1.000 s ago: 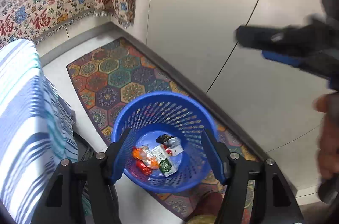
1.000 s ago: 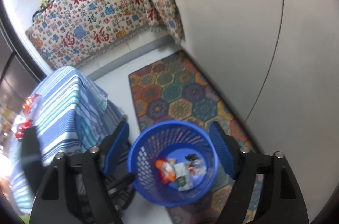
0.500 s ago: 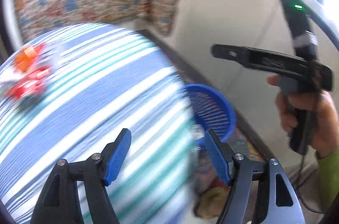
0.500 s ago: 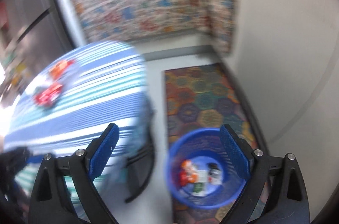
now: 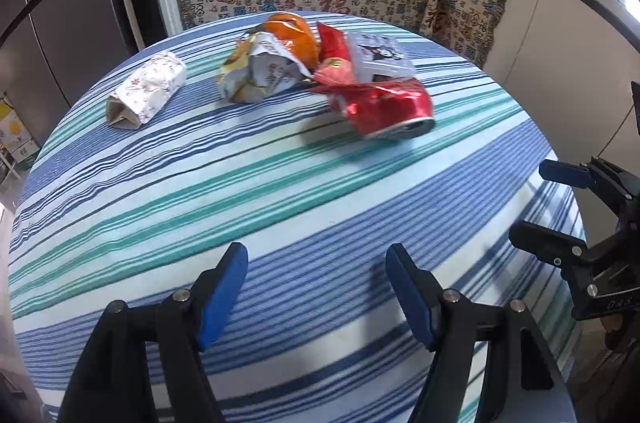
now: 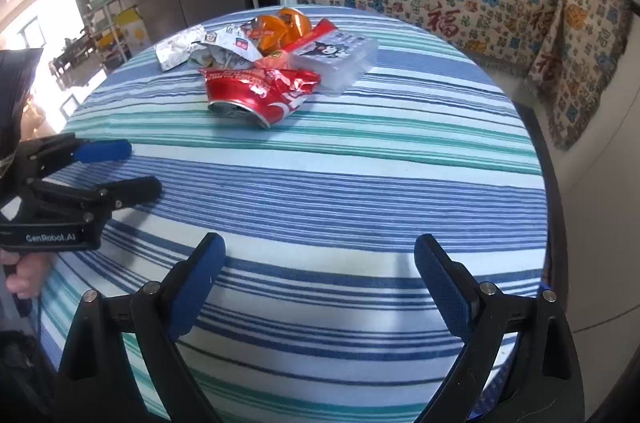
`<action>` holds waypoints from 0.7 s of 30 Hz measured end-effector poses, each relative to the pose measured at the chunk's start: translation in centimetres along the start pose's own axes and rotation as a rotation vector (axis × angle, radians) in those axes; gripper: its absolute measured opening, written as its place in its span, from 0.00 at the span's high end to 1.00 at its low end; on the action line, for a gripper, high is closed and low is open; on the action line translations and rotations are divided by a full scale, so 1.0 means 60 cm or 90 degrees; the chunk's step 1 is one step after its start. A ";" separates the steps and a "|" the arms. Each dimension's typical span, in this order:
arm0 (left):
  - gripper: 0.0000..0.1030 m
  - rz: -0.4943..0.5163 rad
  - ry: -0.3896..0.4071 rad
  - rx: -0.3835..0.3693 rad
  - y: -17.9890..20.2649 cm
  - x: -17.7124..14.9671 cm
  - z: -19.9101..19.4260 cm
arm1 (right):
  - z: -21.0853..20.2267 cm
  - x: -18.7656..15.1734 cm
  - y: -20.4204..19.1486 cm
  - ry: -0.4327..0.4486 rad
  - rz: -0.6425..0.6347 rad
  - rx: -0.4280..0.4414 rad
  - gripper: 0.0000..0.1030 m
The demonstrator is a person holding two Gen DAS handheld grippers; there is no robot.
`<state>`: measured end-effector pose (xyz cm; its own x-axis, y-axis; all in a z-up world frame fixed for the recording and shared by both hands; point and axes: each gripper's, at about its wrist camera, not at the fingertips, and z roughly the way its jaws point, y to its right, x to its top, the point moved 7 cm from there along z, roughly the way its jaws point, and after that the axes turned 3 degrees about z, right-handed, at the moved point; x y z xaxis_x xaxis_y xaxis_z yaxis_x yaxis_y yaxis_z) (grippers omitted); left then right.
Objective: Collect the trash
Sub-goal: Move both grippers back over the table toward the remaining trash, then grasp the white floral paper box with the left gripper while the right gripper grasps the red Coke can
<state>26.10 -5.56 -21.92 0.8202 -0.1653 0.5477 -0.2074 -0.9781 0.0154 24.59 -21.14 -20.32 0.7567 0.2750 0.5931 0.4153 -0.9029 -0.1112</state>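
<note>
Trash pile [image 5: 320, 71], orange wrapper [image 5: 294, 33] half hidden

Both wrist cameras look steeply down from the near edge over the blue-striped round tabletop [image 5: 280, 183], left and right, sharing the far crushed red can [image 6: 256, 95].

Both views sharp, no motion blur. Daylight bright, blown-out glare at doorway [image 6: 48, 35] far left in right view. Soft shadow under can [image 5: 384, 109] on tablecloth [image 5: 280, 183]. Strong fisheye bending at edges, dark vignette in corners. Foil wrappers [image 5: 260, 71] glint.
</note>
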 end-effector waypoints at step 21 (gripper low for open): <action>0.00 -0.028 -0.006 0.052 -0.160 0.026 0.036 | 0.064 0.032 -0.042 -0.024 -0.018 -0.022 0.00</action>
<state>30.52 3.28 -23.04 0.8328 -0.1221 0.5400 -0.1268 -0.9915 -0.0286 26.92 -17.07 -21.97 0.7638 0.3114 0.5653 0.4187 -0.9057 -0.0668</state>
